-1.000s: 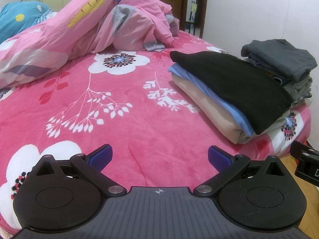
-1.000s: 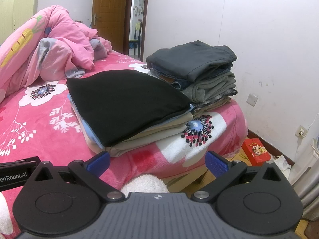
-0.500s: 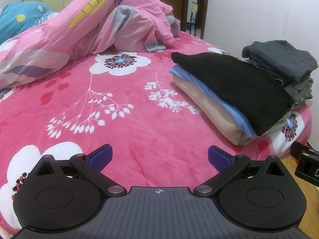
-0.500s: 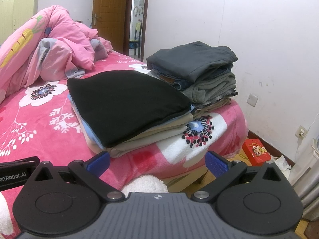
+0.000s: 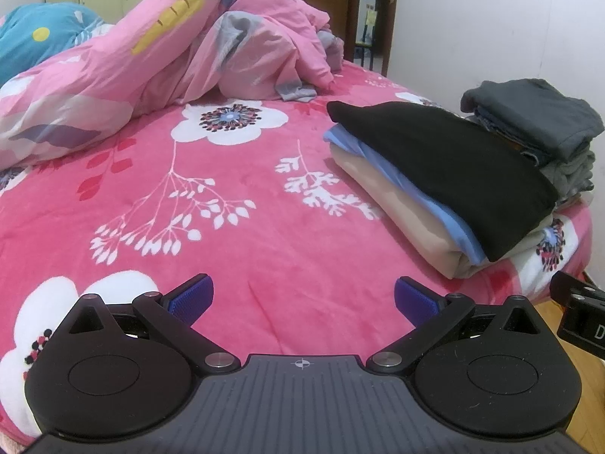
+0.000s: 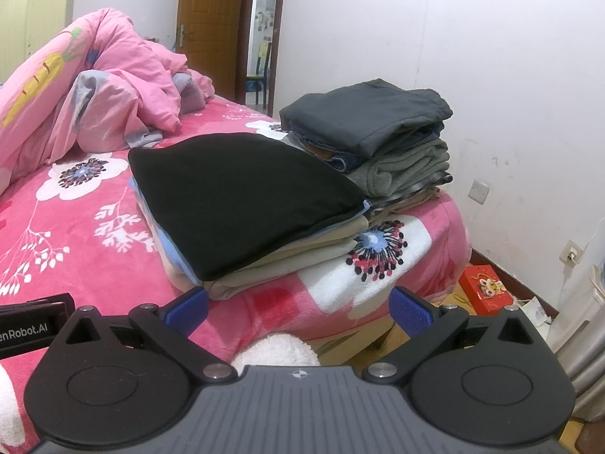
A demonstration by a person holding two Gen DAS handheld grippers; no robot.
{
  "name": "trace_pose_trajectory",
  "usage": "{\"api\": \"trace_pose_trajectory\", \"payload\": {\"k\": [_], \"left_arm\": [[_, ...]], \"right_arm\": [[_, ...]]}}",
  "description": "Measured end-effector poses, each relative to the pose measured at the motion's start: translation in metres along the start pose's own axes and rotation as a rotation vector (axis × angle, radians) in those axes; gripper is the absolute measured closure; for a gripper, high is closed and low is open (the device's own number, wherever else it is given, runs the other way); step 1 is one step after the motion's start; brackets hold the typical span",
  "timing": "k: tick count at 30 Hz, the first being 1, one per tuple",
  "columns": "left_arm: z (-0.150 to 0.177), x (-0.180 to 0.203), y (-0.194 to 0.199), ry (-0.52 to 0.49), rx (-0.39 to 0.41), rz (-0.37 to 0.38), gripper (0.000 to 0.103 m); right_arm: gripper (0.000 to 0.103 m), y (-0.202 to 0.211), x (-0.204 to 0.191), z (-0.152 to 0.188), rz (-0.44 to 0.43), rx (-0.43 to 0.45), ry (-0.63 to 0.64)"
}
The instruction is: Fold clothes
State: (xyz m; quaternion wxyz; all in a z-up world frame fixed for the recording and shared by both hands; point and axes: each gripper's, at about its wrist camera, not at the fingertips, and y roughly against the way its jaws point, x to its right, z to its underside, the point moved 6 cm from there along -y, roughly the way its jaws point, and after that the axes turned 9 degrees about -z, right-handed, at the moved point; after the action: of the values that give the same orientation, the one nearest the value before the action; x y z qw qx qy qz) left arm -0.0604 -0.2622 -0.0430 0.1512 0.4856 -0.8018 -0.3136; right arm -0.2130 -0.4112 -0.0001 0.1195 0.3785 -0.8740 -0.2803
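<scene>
A folded black garment (image 5: 446, 166) (image 6: 238, 193) tops a flat stack of blue and beige folded clothes (image 5: 401, 212) near the bed's right edge. Behind it rises a taller pile of folded grey and denim clothes (image 5: 537, 125) (image 6: 378, 132). My left gripper (image 5: 302, 299) hovers open over the bare pink floral blanket (image 5: 189, 196), to the left of the stack, holding nothing. My right gripper (image 6: 298, 310) is open and empty too, just in front of the stack's near corner, above the bed's edge.
A rumpled pink duvet (image 5: 159, 45) fills the far side of the bed, with a teal pillow (image 5: 34, 38) at far left. A white wall (image 6: 453, 56), sockets and a red box (image 6: 484, 287) on the wooden floor lie right of the bed. A door (image 6: 211, 26) stands behind.
Almost nothing has changed; the left wrist view has shifted very slightly, and both grippers have stayed open and empty.
</scene>
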Motion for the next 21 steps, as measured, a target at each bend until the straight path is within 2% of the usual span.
{"api": "trace_pose_trajectory", "payload": {"k": [21], "left_arm": [[0.002,-0.0023,-0.0017,0.002,-0.008,0.002,0.0]], "right_arm": [[0.0,-0.0024,-0.001,0.002,0.001,-0.009,0.001]]}}
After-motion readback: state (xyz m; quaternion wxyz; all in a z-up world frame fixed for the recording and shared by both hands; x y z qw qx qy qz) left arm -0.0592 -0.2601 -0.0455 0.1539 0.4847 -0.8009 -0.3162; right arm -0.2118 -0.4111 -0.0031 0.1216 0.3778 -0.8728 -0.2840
